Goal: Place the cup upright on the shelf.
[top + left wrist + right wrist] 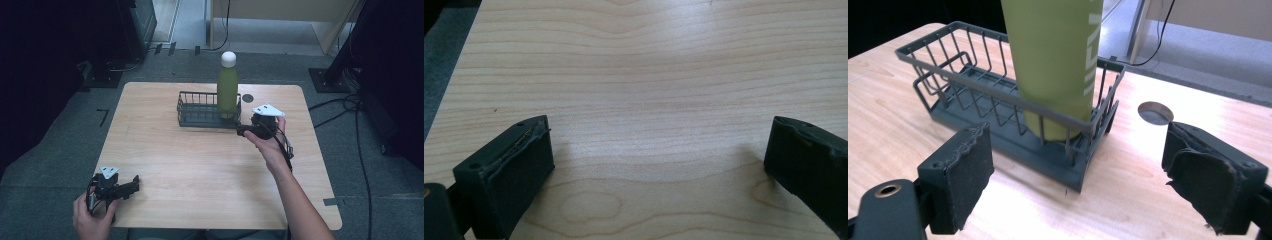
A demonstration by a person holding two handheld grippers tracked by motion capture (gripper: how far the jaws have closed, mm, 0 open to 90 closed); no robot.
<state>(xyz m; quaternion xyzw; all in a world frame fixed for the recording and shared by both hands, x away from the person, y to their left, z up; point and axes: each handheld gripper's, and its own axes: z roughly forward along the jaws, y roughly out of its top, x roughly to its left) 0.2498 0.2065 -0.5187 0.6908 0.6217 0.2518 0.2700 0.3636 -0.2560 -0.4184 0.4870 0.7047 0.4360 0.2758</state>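
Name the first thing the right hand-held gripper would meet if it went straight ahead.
Probably the basket, at its near wall in front of the green bottle. The right hand-held gripper is open and points at it.

High view dim and bluish, dark at its sides; both gripper views brighter, with glare on the table point(664, 45)

One green bottle point(227, 85), one wire basket point(200, 116), one table point(200, 165), two claws.
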